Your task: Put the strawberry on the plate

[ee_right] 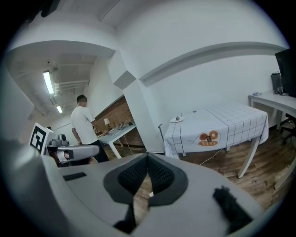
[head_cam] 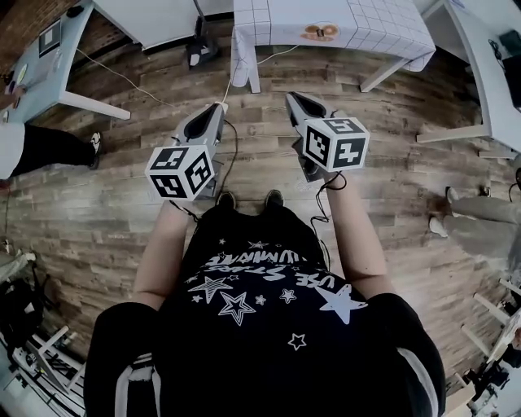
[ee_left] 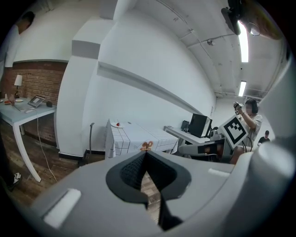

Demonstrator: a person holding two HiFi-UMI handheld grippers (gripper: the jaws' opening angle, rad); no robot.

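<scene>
From the head view, the left gripper [head_cam: 219, 107] and right gripper [head_cam: 291, 97] are held at waist height over the wooden floor [head_cam: 106, 204]. Both point toward the surface [head_cam: 366, 24] ahead, which is well out of reach, so this looks like a stance away from the work. In the left gripper view the jaws meet tip to tip with nothing between them. Far off on the surface sits the plate [ee_left: 114, 125], and a small red thing, probably the strawberry [ee_left: 118, 123], appears to rest on it. The right gripper view shows its jaws pressed together and empty too, aimed at that same plate.
</scene>
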